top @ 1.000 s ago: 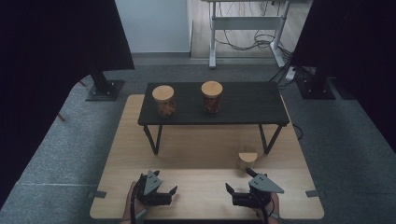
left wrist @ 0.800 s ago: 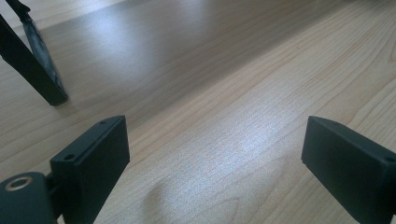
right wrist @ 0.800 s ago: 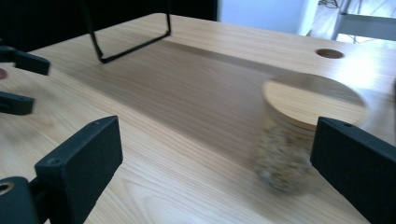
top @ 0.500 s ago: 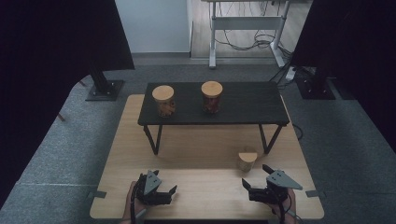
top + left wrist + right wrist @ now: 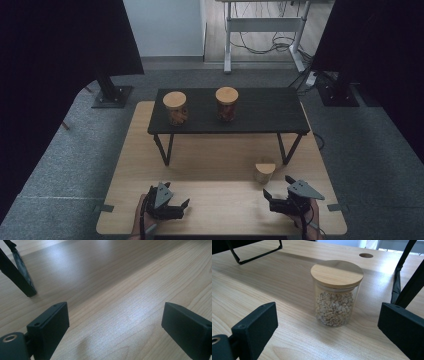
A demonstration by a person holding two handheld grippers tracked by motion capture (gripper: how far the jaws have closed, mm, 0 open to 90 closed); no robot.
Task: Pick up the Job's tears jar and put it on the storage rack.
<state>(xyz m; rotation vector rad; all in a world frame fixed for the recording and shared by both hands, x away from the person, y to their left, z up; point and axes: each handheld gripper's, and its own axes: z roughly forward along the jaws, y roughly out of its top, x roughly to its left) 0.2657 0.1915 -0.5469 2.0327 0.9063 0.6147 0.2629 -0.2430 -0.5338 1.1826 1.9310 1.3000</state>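
A small glass jar [image 5: 264, 171] with a wooden lid holds pale grains and stands on the wooden tabletop [image 5: 220, 155] near the low black table's right leg. In the right gripper view the same jar [image 5: 336, 295] stands upright a short way ahead, between the lines of the jaws. My right gripper [image 5: 278, 192] [image 5: 327, 330] is open and empty, just to the near right of the jar. My left gripper [image 5: 179, 209] [image 5: 115, 327] is open over bare wood at the near left. Two more lidded jars [image 5: 175, 108] [image 5: 226, 103] stand on the low black table [image 5: 270, 112].
The black table's thin legs [image 5: 165, 150] [image 5: 290, 147] stand on the wood between the grippers and the far jars. A leg [image 5: 17, 275] shows to the left in the left gripper view. Grey carpet [image 5: 370, 150] surrounds the wooden top; a round hole [image 5: 366, 255] lies beyond the jar.
My right gripper has moved to the right along the near edge and now points at the small jar. The left gripper has stayed in place.
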